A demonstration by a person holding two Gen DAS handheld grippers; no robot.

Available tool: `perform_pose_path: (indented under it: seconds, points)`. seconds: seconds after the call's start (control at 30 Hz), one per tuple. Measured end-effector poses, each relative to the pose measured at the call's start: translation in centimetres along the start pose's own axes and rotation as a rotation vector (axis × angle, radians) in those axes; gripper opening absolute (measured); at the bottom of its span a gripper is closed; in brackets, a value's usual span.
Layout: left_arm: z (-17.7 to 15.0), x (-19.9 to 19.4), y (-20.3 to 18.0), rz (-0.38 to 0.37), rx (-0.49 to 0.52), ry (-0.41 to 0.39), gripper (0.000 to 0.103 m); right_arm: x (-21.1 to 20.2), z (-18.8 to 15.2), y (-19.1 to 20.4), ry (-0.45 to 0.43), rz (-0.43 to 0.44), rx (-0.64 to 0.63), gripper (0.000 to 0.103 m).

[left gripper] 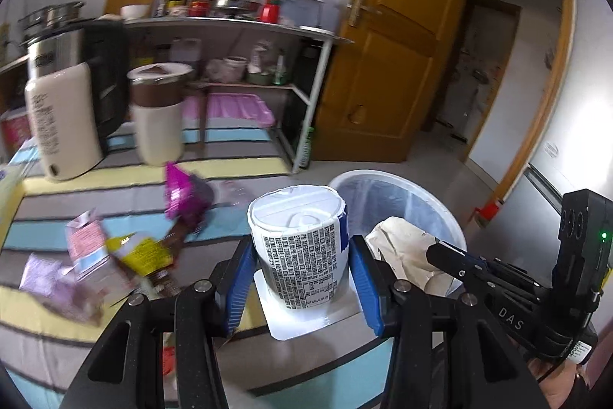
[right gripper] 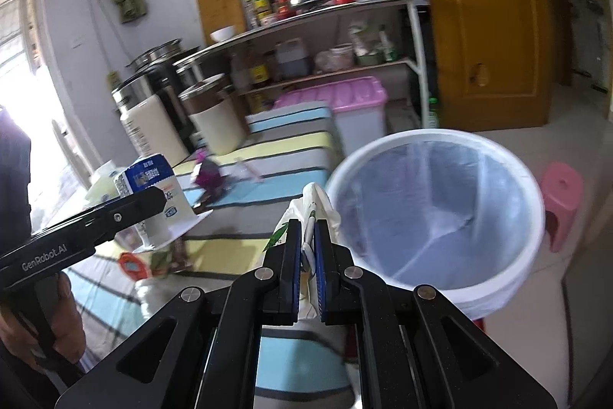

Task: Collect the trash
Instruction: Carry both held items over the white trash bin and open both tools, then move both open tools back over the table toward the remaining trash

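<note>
Striped cloth point(left gripper: 115, 179) lies under my left gripper point(left gripper: 302, 278), pads clamped on an upturned white printed cup point(left gripper: 302, 248); my right gripper point(right gripper: 308, 255) pinches a crumpled white bag point(right gripper: 318, 202) beside the lined white bin point(right gripper: 436, 209); wrappers point(left gripper: 138, 252) beyond.

A striped cloth point(left gripper: 126, 194) in grey, yellow and pale blue bands covers the surface under both grippers. Left of the left gripper's fingers lie crumpled wrappers: a yellow one point(left gripper: 140, 252), a pink carton point(left gripper: 86, 242) and a magenta packet point(left gripper: 184, 196) (all blurred). Farther ahead stand a cream appliance point(left gripper: 61, 121) and a brown-lidded canister point(left gripper: 159, 114)
</note>
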State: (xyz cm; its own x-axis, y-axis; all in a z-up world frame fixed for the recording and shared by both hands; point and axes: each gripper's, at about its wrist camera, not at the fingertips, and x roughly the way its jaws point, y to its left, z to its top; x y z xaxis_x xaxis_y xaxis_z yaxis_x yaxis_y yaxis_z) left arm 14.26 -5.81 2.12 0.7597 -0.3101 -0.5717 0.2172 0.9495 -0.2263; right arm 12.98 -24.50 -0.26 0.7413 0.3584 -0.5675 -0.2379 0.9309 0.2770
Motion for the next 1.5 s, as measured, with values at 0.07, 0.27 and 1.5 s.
perform_pose_path:
  seconds: [0.07,0.27,1.5]
  points:
    - [0.4,0.9,-1.1,-0.021,0.018,0.008,0.049,-0.2,0.2,-1.0,-0.007,-0.022,0.011,0.007]
    - [1.2,4.2,-3.8,-0.072,0.055,0.043,0.049,-0.7,0.7,-4.3,-0.020,-0.086,0.043,0.007]
    - [1.7,7.9,-4.6,-0.148,0.036,0.068,0.055,-0.5,-0.1,-6.5,0.007,-0.119,0.083,0.015]
